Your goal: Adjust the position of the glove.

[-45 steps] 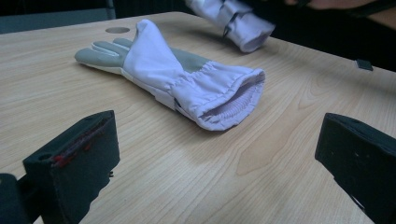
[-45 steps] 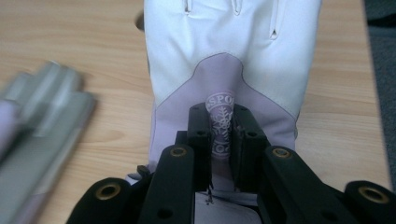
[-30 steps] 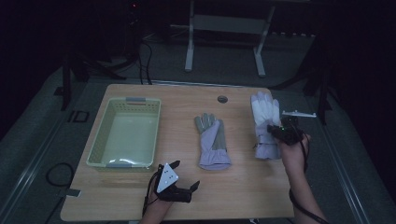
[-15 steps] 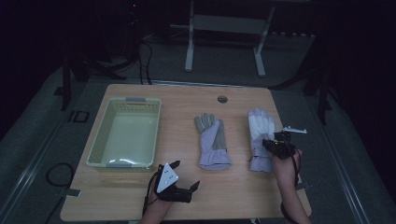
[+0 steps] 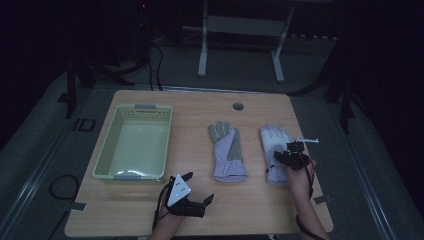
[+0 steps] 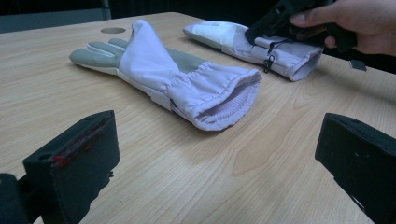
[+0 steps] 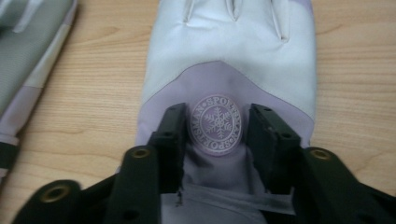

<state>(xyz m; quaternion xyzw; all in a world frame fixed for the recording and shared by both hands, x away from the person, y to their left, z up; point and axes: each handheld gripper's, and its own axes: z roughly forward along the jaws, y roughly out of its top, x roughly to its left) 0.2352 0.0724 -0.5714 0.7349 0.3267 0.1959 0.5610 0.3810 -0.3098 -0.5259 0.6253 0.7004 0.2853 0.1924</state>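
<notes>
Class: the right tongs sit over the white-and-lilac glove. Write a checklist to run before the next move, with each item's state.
White-and-lilac fabric glove lies flat on the wooden table: ok.
Right tongs: jaws have just been opening, cuff fabric between them, grip loosened: ok.
Left tongs open, nothing between: ok.
Grey-palmed lilac glove lies apart from the first: ok.
Pale green plastic basket empty: ok.
</notes>
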